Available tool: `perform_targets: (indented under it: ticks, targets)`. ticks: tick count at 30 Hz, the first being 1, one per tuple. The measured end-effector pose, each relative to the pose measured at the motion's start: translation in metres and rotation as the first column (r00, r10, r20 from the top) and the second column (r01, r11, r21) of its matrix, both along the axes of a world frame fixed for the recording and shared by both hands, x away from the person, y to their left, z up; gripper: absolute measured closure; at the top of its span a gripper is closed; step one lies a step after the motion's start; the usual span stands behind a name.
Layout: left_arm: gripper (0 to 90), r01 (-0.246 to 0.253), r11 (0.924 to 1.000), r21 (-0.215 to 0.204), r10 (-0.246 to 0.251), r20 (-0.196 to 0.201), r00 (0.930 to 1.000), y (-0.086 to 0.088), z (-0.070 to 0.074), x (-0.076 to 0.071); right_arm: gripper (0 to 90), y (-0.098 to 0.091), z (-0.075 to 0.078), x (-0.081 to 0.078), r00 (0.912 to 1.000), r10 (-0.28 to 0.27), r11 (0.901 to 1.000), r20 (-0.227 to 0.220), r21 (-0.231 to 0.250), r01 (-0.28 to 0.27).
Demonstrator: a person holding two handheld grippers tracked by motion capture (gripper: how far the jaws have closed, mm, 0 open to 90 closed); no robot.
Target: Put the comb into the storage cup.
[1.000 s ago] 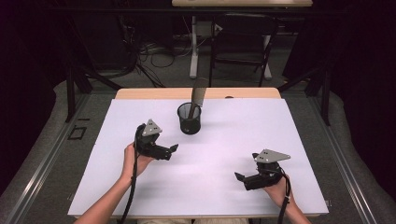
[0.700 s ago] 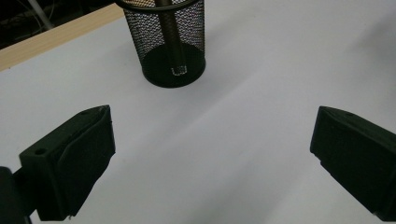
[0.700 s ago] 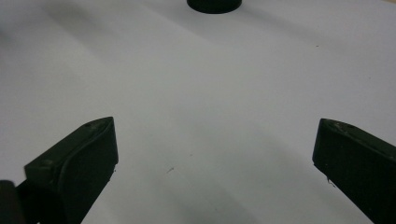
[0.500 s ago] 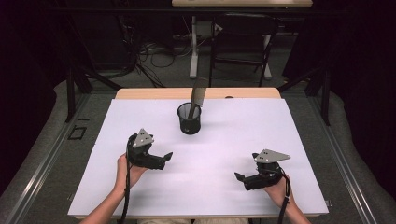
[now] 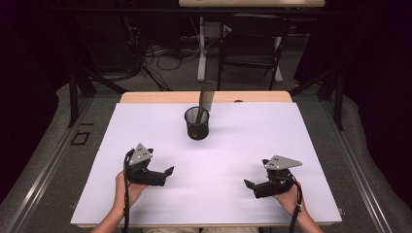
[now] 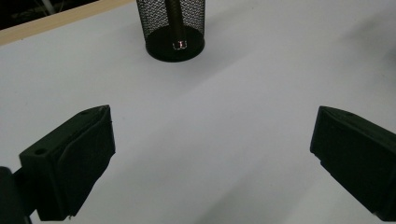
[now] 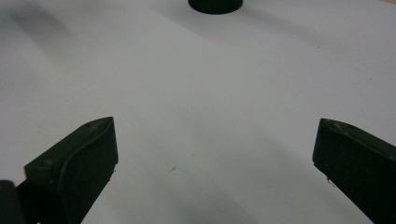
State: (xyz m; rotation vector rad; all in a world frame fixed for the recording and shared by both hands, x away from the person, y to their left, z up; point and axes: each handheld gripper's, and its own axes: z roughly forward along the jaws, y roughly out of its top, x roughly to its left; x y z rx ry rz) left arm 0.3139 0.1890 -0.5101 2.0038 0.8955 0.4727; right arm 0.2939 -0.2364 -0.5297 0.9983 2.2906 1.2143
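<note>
While both hands sit near the tabletop's (image 5: pixel 301 126) front edge, the left gripper (image 5: pixel 166 175) is toward the front-left corner and the right gripper (image 5: pixel 248 187) toward the front-right corner, well apart from each other; both point inward toward the middle. Left gripper view: jaws spread wide, nothing between them but bare white surface; right gripper view: same, jaws wide open and gripping nothing. Black mesh pen cup (image 5: pixel 197 123) stands upright near the middle of the back edge, well apart from both grippers; a dark flat-ended tool (image 5: pixel 206 100) stands in it, leaning slightly right, top poking above the rim; can't tell exactly what tool it is. Left gripper view has the cup (image 6: pixel 171 24) dead ahead, tool shaft visible through the mesh; right gripper view catches just the cup's base (image 7: pixel 215 5) at top edge.
</note>
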Motion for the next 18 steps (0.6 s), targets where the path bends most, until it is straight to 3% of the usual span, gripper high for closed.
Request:
perform_targets:
  ticks: [18]
  targets:
    - [0.1,-0.035,0.9993,-0.011,0.035,-0.006,0.9994,0.017,-0.011,-0.024,0.0,0.001,-0.001,0.0,1.0,0.006,1.0,-0.004,-0.003,-0.006]
